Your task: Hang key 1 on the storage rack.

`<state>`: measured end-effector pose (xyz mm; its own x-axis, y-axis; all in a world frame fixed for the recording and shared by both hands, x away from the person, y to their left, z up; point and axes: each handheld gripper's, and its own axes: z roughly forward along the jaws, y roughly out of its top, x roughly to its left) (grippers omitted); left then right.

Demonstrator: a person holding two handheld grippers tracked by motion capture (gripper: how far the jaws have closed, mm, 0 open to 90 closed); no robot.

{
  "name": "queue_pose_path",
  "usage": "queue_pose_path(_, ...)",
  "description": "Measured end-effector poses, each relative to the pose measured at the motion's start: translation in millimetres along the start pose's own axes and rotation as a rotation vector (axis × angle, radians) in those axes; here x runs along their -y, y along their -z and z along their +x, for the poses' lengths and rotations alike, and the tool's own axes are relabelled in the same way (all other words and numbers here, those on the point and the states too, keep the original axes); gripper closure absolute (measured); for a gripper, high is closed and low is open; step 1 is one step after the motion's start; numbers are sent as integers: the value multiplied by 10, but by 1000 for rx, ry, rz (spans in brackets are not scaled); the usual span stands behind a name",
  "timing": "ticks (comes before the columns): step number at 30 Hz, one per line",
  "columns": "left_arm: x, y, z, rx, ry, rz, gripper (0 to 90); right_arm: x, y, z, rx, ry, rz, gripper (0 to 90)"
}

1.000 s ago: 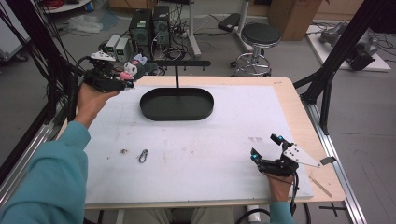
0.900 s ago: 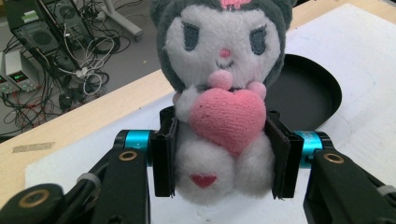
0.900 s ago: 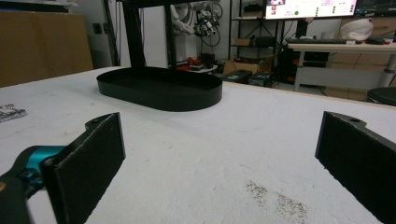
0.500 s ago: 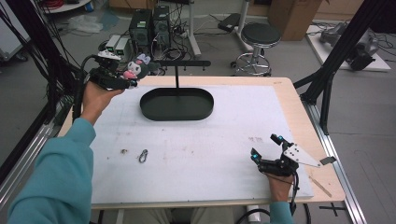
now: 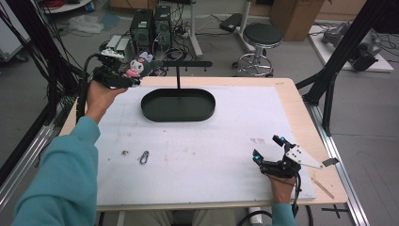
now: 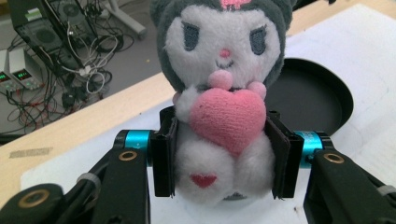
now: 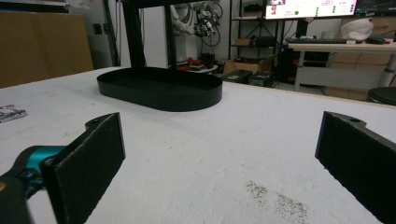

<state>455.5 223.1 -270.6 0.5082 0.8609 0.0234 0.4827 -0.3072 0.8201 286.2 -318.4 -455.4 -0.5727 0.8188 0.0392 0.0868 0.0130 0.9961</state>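
Up close, left tool [image 6: 219, 158] clamped on plush toy [image 6: 222, 93], pink heart visible, right tool [image 7: 224, 163] apart over table [image 7: 224, 135].

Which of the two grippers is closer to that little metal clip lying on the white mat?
Probably the left. The left gripper is raised near the table's far-left corner, beyond the clip; the right gripper sits farther off, across the mat.

In the left gripper view the top edge cut off the ears of the grey-and-white plush toy with the pink heart [image 6: 219, 100], and its body hid the near-left part of the black oval metal tray [image 6: 317, 95]. In the high view, the small silver metal clip [image 5: 144, 157] near the left of the white foam mat [image 5: 211, 141] was too small to identify.
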Motion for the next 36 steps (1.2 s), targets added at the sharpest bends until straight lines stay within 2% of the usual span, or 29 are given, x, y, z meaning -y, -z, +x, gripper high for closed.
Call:
queue_pose_path(5,3,-12,9,-11,-2,8,534,1,1,1,0,-1,0,7)
queue_pose_path(14,21,-32,49,-42,21,13,533,1,1,2,0,-2,-1,7)
queue_pose_path(19,32,-53,53,-63,14,28,533,1,2,1,0,0,0,7)
queue_pose_path(26,53,-91,50,-68,13,54,533,1,2,-1,1,2,-2,7)
queue_pose_path(33,188,-126,76,-58,40,54,533,1,2,-1,0,1,-2,7)
queue_pose_path(36,196,-114,82,-59,33,64,533,1,2,-1,0,1,-2,7)
